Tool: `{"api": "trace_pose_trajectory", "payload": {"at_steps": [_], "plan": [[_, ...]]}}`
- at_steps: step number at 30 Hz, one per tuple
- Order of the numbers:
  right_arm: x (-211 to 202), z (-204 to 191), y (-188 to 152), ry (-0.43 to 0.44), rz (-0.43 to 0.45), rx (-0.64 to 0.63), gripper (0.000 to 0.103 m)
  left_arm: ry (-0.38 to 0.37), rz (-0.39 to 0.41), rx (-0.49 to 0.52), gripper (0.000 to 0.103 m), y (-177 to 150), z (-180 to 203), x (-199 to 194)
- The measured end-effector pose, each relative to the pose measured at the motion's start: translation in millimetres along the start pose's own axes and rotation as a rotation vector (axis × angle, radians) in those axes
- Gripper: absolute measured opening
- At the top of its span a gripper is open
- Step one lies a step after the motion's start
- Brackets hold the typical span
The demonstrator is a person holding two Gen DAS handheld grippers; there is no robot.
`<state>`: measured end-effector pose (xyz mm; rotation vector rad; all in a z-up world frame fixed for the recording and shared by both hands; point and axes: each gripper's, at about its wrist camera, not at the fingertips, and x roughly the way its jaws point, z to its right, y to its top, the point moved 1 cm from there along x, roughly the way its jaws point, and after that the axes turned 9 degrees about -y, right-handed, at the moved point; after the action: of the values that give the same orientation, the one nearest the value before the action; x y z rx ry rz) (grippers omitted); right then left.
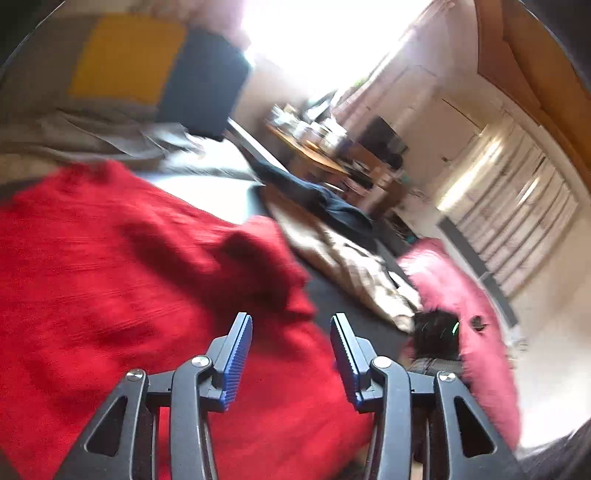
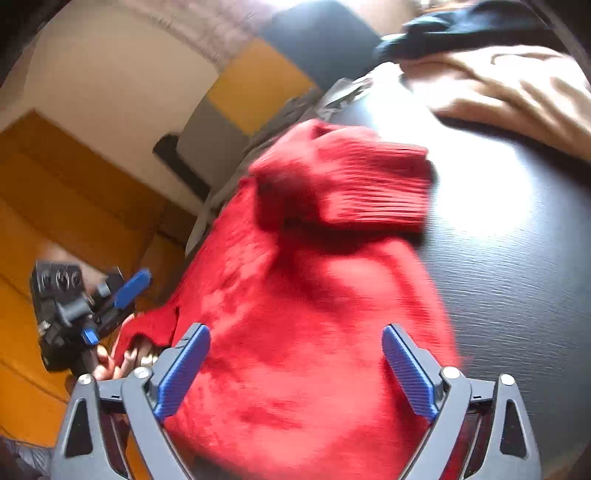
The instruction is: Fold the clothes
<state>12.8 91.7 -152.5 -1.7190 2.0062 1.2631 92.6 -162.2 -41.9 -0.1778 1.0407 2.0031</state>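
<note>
A red knit sweater (image 2: 303, 295) lies bunched on the dark table (image 2: 517, 295), with a ribbed end (image 2: 376, 188) folded over on top. My right gripper (image 2: 295, 328) hovers over the sweater's near part, its jaws wide apart and nothing between the pads. In the left wrist view the sweater (image 1: 110, 277) fills the left and bottom. My left gripper (image 1: 291, 319) stands open above its edge with nothing clamped. In the right wrist view the left gripper (image 2: 110, 312) shows beside the sweater's left corner, a hand's fingers under it.
A beige garment (image 1: 332, 251) (image 2: 517, 92) and a dark navy one (image 1: 325, 199) (image 2: 461, 29) lie at the table's far side. A pink fuzzy item (image 1: 461, 295) sits to the right. Yellow and dark cushions (image 1: 125, 59) lie behind, and a cluttered side table (image 1: 314, 147) stands beyond.
</note>
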Motion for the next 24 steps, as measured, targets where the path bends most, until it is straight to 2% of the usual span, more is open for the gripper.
{"api": "trace_pose_trajectory", "payload": {"at_steps": [2, 6, 9, 14, 15, 16, 17, 19, 21, 24], "plan": [[0, 5, -2, 0.037, 0.027, -0.002, 0.100, 0.022, -0.039, 0.002, 0.046, 14, 0, 39], [-1, -1, -10, 0.052, 0.055, -0.099, 0.103, 0.127, -0.129, 0.032, 0.046, 22, -3, 100], [1, -4, -16, 0.050, 0.082, -0.146, 0.103, 0.227, -0.178, 0.061, 0.048, 18, -5, 127], [-1, -5, -24, 0.054, 0.127, -0.200, 0.103, 0.268, -0.223, -0.018, 0.048, 12, -20, 158], [-1, -5, -25, 0.052, 0.135, -0.209, 0.103, 0.280, -0.217, -0.045, 0.047, 13, -25, 160], [-1, -5, -26, 0.049, 0.142, -0.218, 0.103, 0.292, -0.209, -0.076, 0.034, 14, -30, 161], [-1, -6, -27, 0.044, 0.149, -0.228, 0.103, 0.281, -0.197, -0.107, 0.027, 15, -35, 160], [-1, -7, -29, 0.037, 0.158, -0.243, 0.103, 0.277, -0.173, -0.094, 0.010, 21, -33, 154], [-1, -6, -29, 0.035, 0.159, -0.243, 0.103, 0.275, -0.154, -0.035, 0.008, 30, -25, 135], [1, -6, -28, 0.028, 0.153, -0.238, 0.103, 0.224, -0.157, 0.051, 0.008, 50, -6, 92]]}}
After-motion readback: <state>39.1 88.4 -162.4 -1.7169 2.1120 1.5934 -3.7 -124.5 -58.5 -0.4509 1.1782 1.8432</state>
